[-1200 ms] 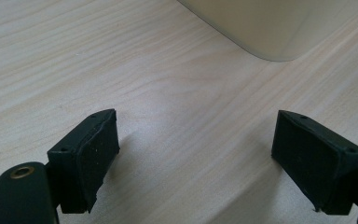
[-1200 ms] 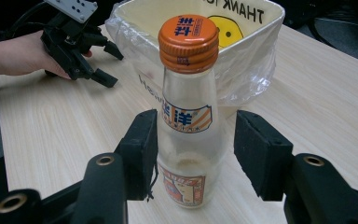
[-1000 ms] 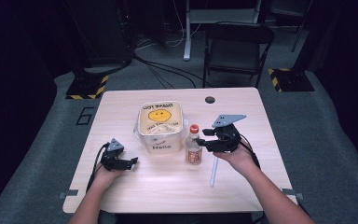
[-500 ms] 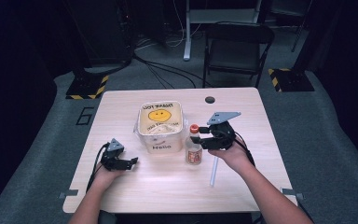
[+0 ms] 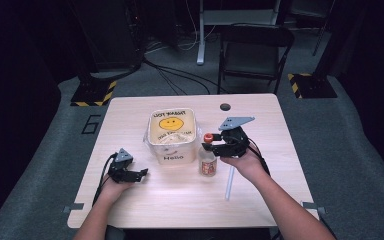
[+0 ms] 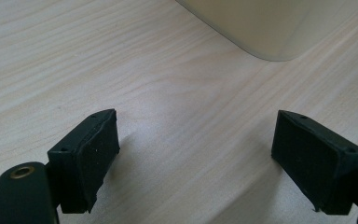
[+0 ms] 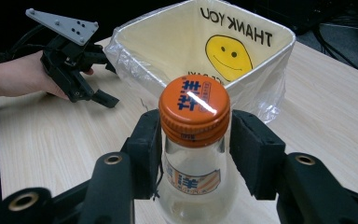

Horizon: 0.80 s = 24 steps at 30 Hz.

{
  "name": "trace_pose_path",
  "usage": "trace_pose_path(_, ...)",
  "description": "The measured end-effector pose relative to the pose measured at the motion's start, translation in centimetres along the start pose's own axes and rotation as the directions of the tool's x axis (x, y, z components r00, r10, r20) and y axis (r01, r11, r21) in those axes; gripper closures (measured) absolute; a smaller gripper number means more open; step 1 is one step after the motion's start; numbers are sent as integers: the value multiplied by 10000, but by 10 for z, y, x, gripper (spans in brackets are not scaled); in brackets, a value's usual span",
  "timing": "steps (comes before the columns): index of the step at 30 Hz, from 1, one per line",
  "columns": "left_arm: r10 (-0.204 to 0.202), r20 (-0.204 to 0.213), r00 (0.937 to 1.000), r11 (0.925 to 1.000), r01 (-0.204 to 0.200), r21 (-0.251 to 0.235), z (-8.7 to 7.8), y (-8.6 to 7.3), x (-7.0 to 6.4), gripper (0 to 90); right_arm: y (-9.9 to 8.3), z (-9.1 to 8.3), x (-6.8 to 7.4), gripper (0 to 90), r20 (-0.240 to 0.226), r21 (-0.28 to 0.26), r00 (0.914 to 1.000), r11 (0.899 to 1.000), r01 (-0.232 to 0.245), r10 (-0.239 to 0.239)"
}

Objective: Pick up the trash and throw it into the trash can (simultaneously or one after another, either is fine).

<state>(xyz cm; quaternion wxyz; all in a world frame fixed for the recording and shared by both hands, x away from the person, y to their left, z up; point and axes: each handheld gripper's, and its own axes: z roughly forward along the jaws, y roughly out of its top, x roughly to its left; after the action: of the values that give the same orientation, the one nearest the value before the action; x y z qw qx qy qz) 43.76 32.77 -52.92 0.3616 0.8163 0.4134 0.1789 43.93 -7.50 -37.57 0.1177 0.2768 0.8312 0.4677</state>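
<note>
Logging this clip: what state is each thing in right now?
Bottle: upright, orange cap on, looks empty.
Bin: open-topped, bag-lined.
Right claw: jaws around the bottle neck, contact unclear.
Left claw: open, holding nothing, low over the table.
Straw: lying flat on the table.

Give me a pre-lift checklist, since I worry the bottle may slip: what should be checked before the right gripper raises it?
1. Right gripper straddles the neck of the clear glass bottle with the orange cap: ok.
2. Fingers pressed firmly on the glass: cannot tell, they look close on both sides.
3. Bottle upright on the light wooden table: ok.
4. White bag-lined bin with a smiley face apart from the bottle: ok, just beside it.
5. Left gripper open and away, resting on the table: ok.
6. White stick lying clear of the bottle: ok.
</note>
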Motion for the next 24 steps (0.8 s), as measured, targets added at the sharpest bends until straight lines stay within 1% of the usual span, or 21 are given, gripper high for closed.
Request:
trace_pose_path(4,6,-2,10000,10000,-6,6,0,0,0,147,2,1,0,565,12,-18,10000,10000,26,-26)
trace_pose_path(6,1,1,10000,10000,-1,4,0,0,0,147,3,1,1,580,45,-32,9999,9999,132,-132)
trace_pose_path(11,17,-1,10000,10000,-17,2,0,0,0,147,5,1,3,593,147,39,9995,9996,271,-271)
trace_pose_path(12,-38,14,10000,10000,38,-7,0,0,0,147,6,0,3,596,153,34,9994,9995,308,-309)
trace_pose_path(14,-28,15,10000,10000,28,-4,0,0,0,147,7,-1,4,602,180,51,9994,9995,299,-299)
trace_pose_path(17,-23,15,10000,10000,23,-4,0,0,0,147,9,-1,5,611,258,15,9985,9989,473,-473)
trace_pose_path(19,-13,17,10000,10000,13,0,0,0,0,147,10,-2,6,614,317,36,9983,9988,498,-499)
trace_pose_path(22,5,10,10000,10000,-5,4,0,0,0,147,12,-3,6,615,244,143,9983,9985,526,-529)
trace_pose_path(24,1,10,10000,10000,-1,3,0,0,0,147,13,-3,7,616,193,201,9987,9987,466,-470)
